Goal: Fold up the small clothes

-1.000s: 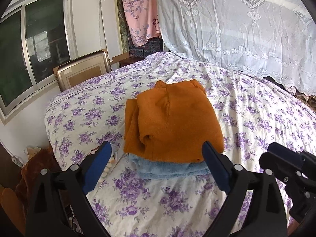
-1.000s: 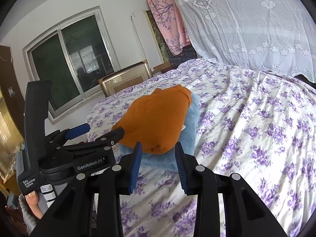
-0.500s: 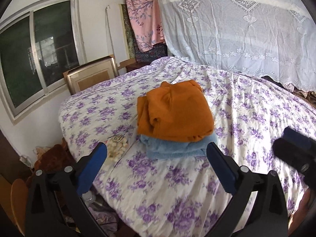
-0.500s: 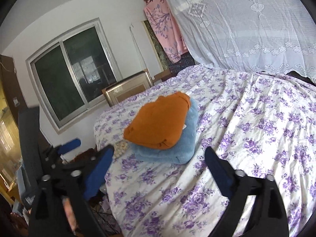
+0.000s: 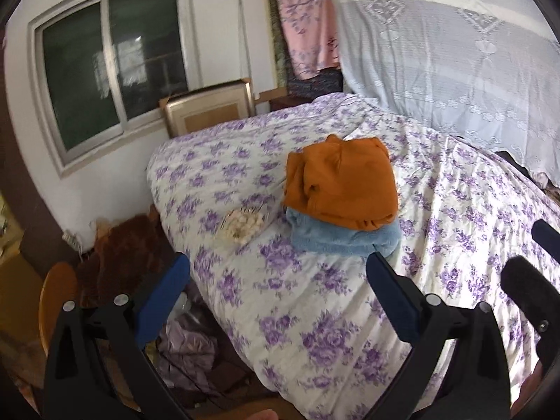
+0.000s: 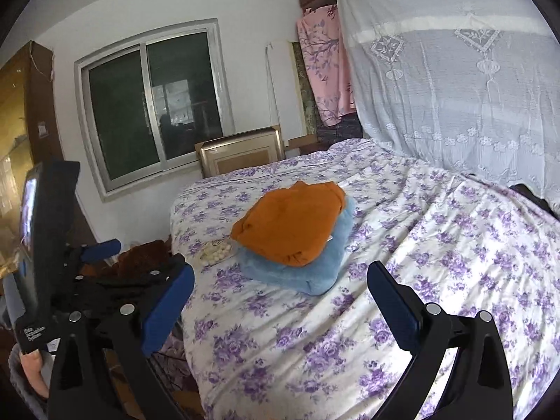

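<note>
- A folded burnt-orange knitted garment point(image 5: 341, 183) lies on top of a folded light-blue fleecy garment point(image 5: 344, 239); the two form a small stack on the bed.
- The bed is covered with a white sheet printed with purple flowers point(image 5: 315, 318), and the stack sits towards its far left part, near the edge facing the window.
- Just beside the stack, on its window side, lies a small flat packet of pale, rounded pieces point(image 5: 241, 225); what it holds is too blurred to tell.
- The left tool point(image 5: 278, 297) has its blue-padded fingers spread wide with nothing between them; it hangs over the near edge of the bed, well apart from the stack.
- The right tool point(image 6: 280, 301) likewise stands wide and empty, over the sheet, with the stack ahead of it and untouched.
- In the right wrist view the left tool's black body shows at the left edge, with part of a hand under it.
- A grey-framed sliding window point(image 6: 154, 105) is set in the white wall behind the bed, and a gold-framed picture point(image 6: 241, 155) leans below it.
- A white lace curtain point(image 6: 455, 87) hangs along the far side of the bed, with a pink flowered cloth point(image 6: 323, 63) hanging beside it.
</note>
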Demonstrator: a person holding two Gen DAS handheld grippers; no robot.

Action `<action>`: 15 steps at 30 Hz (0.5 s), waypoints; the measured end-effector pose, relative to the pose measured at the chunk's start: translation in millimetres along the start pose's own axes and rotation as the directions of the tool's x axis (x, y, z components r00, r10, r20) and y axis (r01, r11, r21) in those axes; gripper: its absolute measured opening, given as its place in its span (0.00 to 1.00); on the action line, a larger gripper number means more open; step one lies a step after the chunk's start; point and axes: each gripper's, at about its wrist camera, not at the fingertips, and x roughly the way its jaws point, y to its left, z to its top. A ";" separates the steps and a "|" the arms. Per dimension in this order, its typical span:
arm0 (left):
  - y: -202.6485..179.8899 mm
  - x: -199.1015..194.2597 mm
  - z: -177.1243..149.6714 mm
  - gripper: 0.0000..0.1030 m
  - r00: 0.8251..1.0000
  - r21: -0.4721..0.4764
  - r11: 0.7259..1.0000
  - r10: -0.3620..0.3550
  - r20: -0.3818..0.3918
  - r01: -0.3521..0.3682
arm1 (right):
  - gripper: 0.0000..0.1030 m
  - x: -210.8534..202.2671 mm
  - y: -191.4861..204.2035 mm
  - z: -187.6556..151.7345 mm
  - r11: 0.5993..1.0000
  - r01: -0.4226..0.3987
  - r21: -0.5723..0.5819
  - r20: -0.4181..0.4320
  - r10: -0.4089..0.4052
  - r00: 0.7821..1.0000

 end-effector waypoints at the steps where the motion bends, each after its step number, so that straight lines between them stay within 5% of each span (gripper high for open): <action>1: -0.9 -1.3 -1.3 0.96 1.000 -0.004 1.000 0.004 -0.005 -0.004 | 0.97 -0.2 -0.6 -0.1 1.000 -0.004 0.005 -0.003 0.004 1.000; 15: -17.4 -24.6 0.6 0.96 0.999 0.048 0.999 0.005 0.050 -0.008 | 0.97 -9.5 -3.3 -1.1 1.000 0.009 0.018 0.032 -0.009 0.999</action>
